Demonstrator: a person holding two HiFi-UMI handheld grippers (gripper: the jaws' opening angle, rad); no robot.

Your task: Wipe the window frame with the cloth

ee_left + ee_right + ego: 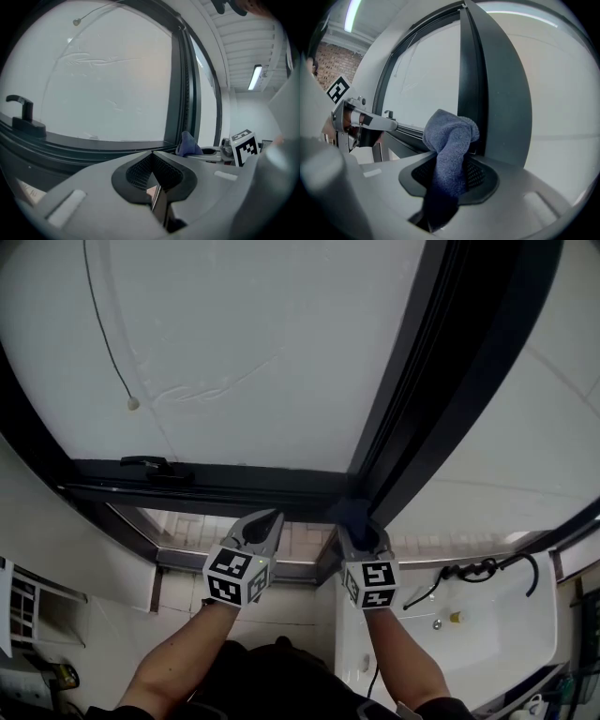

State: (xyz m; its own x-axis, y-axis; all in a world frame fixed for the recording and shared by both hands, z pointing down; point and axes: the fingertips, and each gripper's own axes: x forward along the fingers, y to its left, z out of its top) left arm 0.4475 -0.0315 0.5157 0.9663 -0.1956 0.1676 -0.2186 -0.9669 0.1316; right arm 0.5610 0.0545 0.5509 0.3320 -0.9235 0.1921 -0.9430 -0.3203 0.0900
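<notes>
A blue cloth (451, 150) is clamped in my right gripper (452, 164), its bunched end pressed at the foot of the dark vertical window frame (471, 84). In the head view the right gripper (361, 532) holds the cloth (353, 514) where that upright (422, 399) meets the bottom rail (225, 491). My left gripper (265, 526) hovers just left of it, below the rail, jaws shut and empty. In the left gripper view the left gripper (152, 157) points at the rail (93, 143), with the cloth (188, 144) to its right.
A black window handle (150, 465) sits on the bottom rail at the left, also visible as the handle (22, 115). A thin cord with a bead (133, 403) hangs across the frosted pane. A white sink with a black tap (469, 570) lies at lower right.
</notes>
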